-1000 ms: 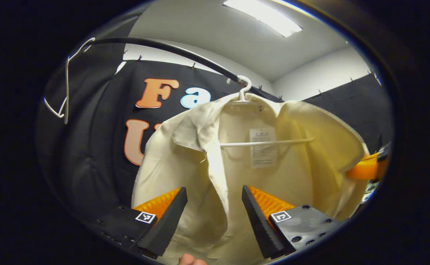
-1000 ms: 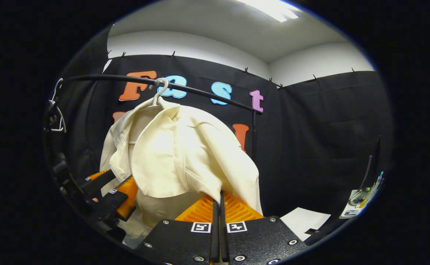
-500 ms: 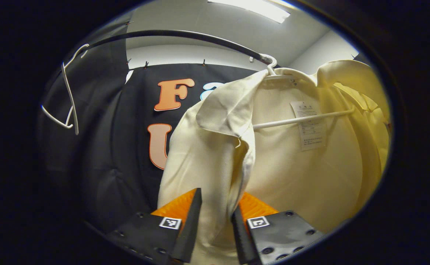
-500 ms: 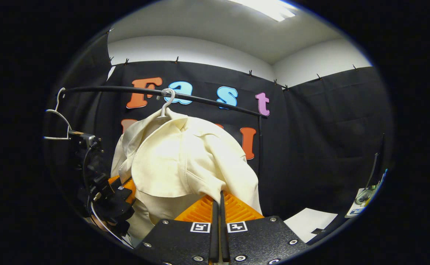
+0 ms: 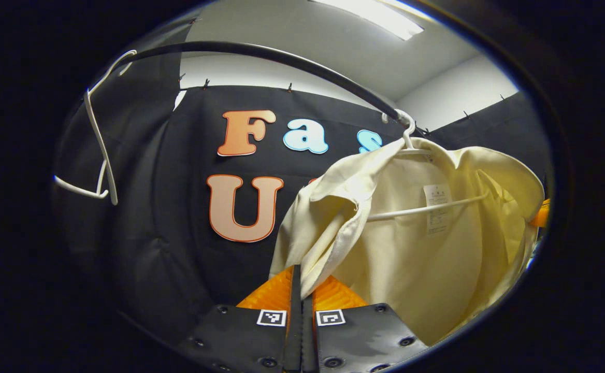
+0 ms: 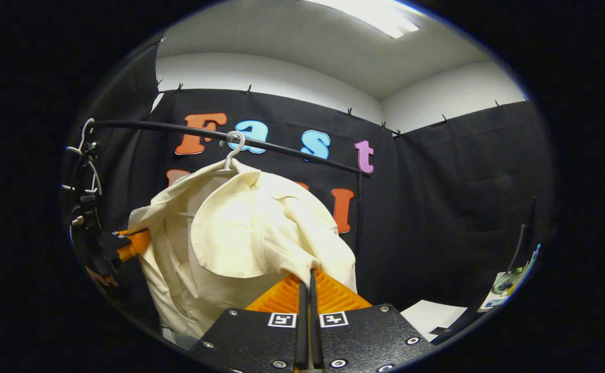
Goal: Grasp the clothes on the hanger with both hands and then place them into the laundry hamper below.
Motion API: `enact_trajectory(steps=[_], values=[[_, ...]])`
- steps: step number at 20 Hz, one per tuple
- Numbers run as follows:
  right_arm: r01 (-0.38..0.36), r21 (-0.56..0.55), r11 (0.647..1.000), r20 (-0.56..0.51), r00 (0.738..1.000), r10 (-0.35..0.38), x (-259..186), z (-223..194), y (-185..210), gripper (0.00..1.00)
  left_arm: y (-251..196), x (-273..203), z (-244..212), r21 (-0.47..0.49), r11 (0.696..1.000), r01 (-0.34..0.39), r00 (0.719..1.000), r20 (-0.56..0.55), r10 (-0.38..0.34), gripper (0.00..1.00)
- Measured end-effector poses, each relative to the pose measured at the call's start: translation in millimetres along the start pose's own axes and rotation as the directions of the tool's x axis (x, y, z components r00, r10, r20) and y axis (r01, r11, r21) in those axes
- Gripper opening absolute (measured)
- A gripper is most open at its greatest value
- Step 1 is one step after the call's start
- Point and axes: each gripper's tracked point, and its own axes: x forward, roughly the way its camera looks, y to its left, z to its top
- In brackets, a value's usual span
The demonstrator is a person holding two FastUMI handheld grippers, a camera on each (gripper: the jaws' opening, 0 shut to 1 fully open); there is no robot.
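Note:
A cream jacket hangs on a white hanger, whose hook sits over a black rail. My left gripper is shut on the jacket's front edge, below the collar. In the right gripper view the same jacket hangs from the rail, and my right gripper is shut on its other front edge. The left gripper shows as orange at the jacket's far side. An orange bit of the right gripper peeks past the jacket's right edge.
A second, bare white hanger hangs at the rail's left end, also seen as the bare hanger beside the left hand's cables. A white sheet and small items lie low at the right. Black cloth walls the booth.
My left gripper went from open around the jacket's front edge to shut on it and drew it leftward, spreading the jacket. The right gripper stayed shut on its edge.

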Motion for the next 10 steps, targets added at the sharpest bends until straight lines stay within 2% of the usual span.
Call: enact_trajectory(steps=[6, 8, 10], values=[[0.073, -0.08, 0.994, 0.055, 0.996, -0.069, 0.5, 22.5, -30.2, 0.01, 12.8, -2.8, 12.2, 0.076, 0.997, -0.013, 1.0, 0.011, 0.012, 0.07], [0.116, -0.144, 0.983, 0.078, 0.991, -0.106, -0.4, 33.9, -50.3, 0.01, 26.4, -0.8, 28.7, 0.126, 0.99, -0.06, 0.997, 0.049, 0.054, 0.07], [0.152, -0.153, 0.976, 0.109, 0.985, -0.137, 1.4, 54.4, -65.3, 0.01, 37.0, 6.7, 45.3, 0.156, 0.983, -0.096, 0.992, 0.097, 0.082, 0.07]])
